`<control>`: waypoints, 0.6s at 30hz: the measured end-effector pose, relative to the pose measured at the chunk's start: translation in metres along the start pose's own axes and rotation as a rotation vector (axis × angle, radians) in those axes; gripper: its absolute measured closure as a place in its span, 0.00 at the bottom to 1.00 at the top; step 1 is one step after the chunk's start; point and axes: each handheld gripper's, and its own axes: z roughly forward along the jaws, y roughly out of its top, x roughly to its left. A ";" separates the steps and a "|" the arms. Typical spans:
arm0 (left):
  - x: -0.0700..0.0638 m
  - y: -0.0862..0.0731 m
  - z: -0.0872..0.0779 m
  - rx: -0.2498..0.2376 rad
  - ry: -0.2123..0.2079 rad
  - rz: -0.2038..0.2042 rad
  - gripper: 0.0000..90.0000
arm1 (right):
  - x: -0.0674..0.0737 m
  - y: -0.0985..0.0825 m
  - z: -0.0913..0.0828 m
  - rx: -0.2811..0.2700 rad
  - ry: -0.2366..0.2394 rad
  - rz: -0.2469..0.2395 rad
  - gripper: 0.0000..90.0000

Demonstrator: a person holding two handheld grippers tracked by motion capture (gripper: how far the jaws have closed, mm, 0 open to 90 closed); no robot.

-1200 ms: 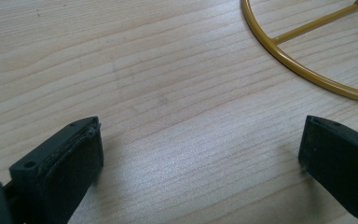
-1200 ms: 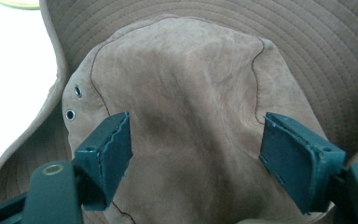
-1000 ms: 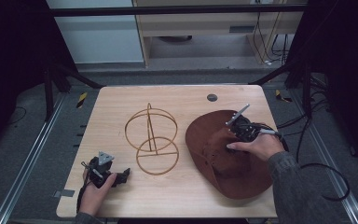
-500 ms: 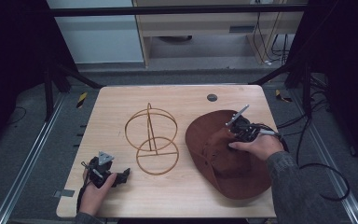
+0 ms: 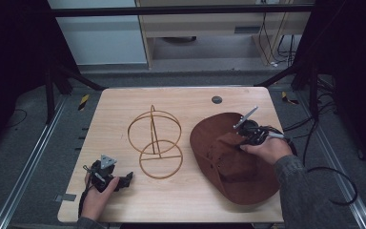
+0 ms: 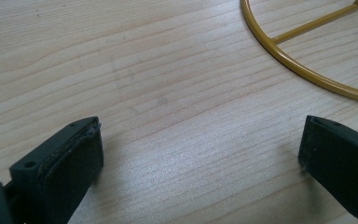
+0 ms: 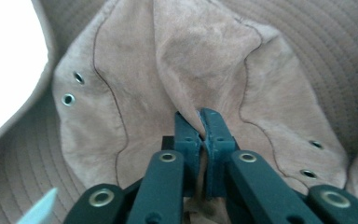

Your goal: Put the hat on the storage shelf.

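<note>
The right gripper (image 7: 200, 122) pinches a fold in the top of the brown hat (image 5: 228, 162), which lies on the right side of the table (image 5: 181, 100). The gold wire stand (image 5: 155, 143) sits just to the left of the hat, in the middle, with its ring standing up. The left gripper (image 6: 200, 158) rests wide open and empty near the stand's flat ring, so I think the hat must go left onto it.

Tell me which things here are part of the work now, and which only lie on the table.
In the work:
- hat, crown pinched by right gripper
- wire stand, near the open left gripper

Lying about:
- dark round spot at the table's far edge
</note>
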 end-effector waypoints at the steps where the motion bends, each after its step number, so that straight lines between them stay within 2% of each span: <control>1: 0.000 0.000 0.000 0.000 0.000 0.000 0.00 | 0.000 0.000 -0.003 -0.011 0.002 0.007 0.98; 3: 0.000 0.000 0.000 0.000 0.000 0.001 0.00 | -0.002 -0.001 -0.012 -0.039 -0.003 0.006 0.99; 14: 0.000 0.000 0.000 0.000 -0.001 0.001 0.00 | 0.001 0.001 -0.039 -0.084 -0.013 0.010 0.99; 18: 0.000 0.000 0.000 -0.001 -0.001 -0.001 0.00 | 0.004 0.004 -0.051 -0.128 -0.014 0.015 0.99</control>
